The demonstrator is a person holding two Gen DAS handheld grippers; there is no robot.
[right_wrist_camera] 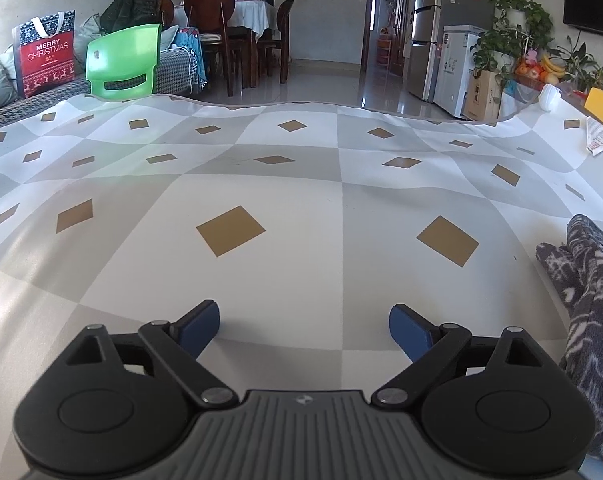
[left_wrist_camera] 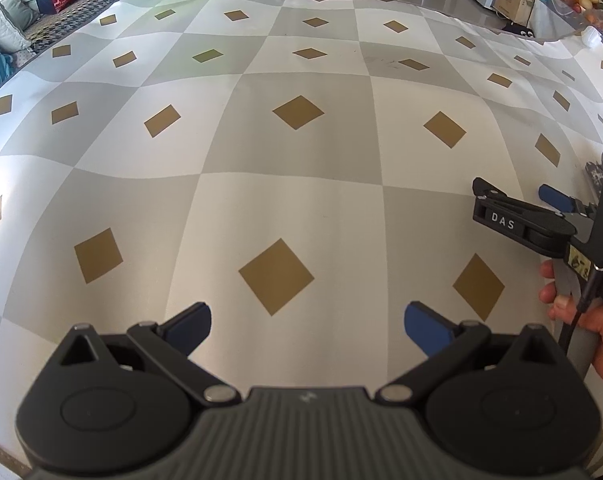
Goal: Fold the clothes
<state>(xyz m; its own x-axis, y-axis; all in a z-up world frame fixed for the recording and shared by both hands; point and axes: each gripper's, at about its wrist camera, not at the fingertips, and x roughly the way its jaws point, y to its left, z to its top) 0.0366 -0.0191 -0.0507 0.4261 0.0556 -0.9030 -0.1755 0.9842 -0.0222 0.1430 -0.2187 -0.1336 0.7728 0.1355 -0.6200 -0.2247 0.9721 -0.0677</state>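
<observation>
Grey patterned fleece garment (right_wrist_camera: 589,292) lies at near right edge of checked tablecloth (right_wrist_camera: 301,184), just right of right gripper (right_wrist_camera: 304,326); fingers spread, nothing betw. Left gripper (left_wrist_camera: 307,328) over bare cloth, fingers spread too, empty.

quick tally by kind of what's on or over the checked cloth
grippers: 2 (left gripper, right gripper)
patterned grey garment: 1
white packet: 1
total: 4
</observation>
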